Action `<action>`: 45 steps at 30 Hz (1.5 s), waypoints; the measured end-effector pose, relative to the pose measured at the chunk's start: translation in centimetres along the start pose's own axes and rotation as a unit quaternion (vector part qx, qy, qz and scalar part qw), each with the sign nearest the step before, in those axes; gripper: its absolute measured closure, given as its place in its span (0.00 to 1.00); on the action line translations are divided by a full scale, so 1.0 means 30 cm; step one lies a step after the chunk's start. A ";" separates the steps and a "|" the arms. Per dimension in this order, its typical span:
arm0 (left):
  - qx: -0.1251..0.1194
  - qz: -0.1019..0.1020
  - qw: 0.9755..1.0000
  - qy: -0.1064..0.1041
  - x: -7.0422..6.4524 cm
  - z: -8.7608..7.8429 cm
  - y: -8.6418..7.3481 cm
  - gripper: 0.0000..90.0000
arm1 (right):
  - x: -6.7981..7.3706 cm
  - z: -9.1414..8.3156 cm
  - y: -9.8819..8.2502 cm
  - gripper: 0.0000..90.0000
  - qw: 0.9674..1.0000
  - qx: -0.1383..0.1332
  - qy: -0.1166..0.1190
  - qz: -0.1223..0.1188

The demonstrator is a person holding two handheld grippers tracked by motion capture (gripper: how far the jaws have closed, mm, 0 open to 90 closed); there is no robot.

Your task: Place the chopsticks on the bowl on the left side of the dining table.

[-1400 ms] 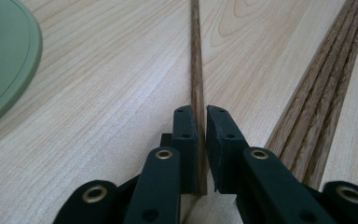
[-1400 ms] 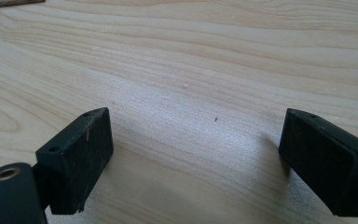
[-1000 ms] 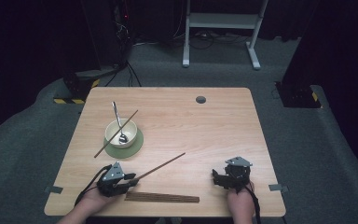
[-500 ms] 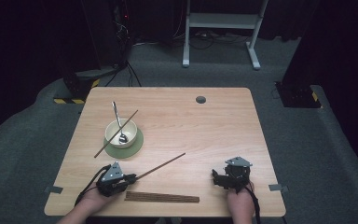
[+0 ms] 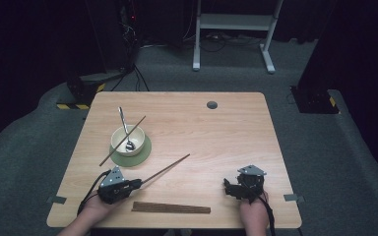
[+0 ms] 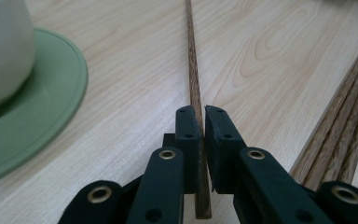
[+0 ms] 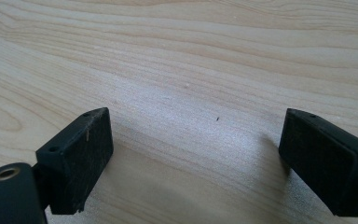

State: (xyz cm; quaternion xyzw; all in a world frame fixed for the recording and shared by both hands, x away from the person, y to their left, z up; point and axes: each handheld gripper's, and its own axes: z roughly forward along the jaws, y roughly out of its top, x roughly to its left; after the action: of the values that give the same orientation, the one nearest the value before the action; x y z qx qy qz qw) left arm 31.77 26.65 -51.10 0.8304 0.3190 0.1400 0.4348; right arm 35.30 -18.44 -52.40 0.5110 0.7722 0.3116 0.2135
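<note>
Left gripper (image 6: 199, 122): jaws just closing, now clamping one chopstick (image 6: 193, 70) near its end; the stick is lying on the table (image 5: 226, 132), pointing away past the green saucer (image 6: 42, 116). Right gripper (image 7: 196, 154): standing wide open, holding nothing, resting on bare wood.
</note>
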 end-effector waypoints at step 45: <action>-0.141 -0.064 0.985 0.080 0.096 -0.174 0.039 0.93 | 0.000 0.000 0.000 0.11 1.000 0.000 0.000 0.000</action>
State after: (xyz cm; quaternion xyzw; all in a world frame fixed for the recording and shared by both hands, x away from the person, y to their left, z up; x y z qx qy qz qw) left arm 31.78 31.34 -47.23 0.7247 0.3819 0.2213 0.5291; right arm 35.30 -18.44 -52.41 0.5111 0.7721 0.3117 0.2134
